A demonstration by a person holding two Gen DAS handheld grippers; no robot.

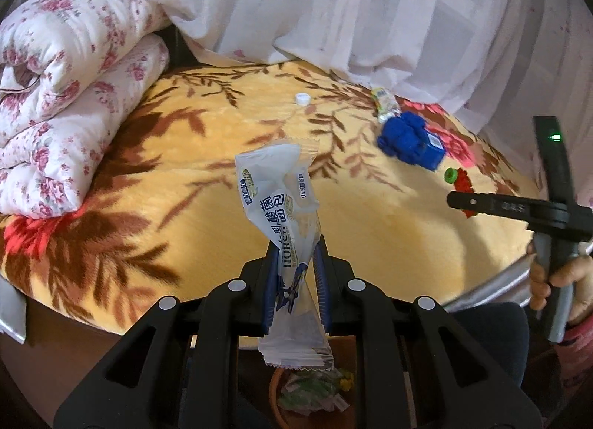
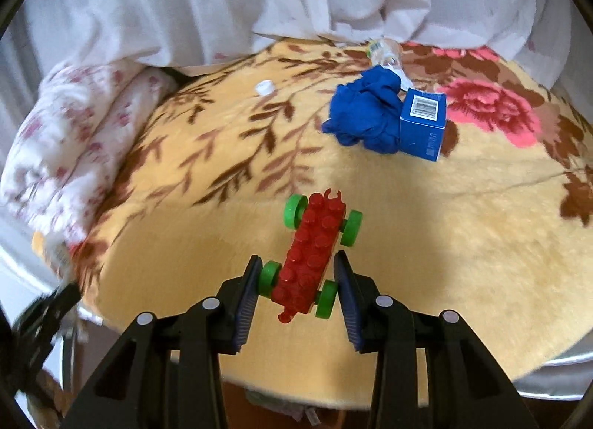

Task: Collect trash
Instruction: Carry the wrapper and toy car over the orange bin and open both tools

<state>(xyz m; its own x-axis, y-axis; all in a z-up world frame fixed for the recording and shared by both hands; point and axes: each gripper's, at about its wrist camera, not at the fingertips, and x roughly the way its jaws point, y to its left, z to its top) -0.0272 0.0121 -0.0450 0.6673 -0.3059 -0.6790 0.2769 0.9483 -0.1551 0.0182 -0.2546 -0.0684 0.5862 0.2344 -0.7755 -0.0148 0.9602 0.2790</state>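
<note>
Wrapper (image 1: pixel 285 214): we pinch it mid-length between the left gripper (image 1: pixel 296 262) fingers; light, crinkly, slippery film.
Toy car (image 2: pixel 315 255): we clamp its rear between the right gripper (image 2: pixel 296 273) fingers; rigid, light.

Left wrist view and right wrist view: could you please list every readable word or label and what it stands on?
"HORCH", "乳酸菌", "面包", "0反式脂肪酸": crinkled white plastic snack wrapper held in the left gripper.
Barcode, digits too small to read: small blue cardboard box.
Side print: blurred.
Small yellow-green packet: unreadable.
</note>
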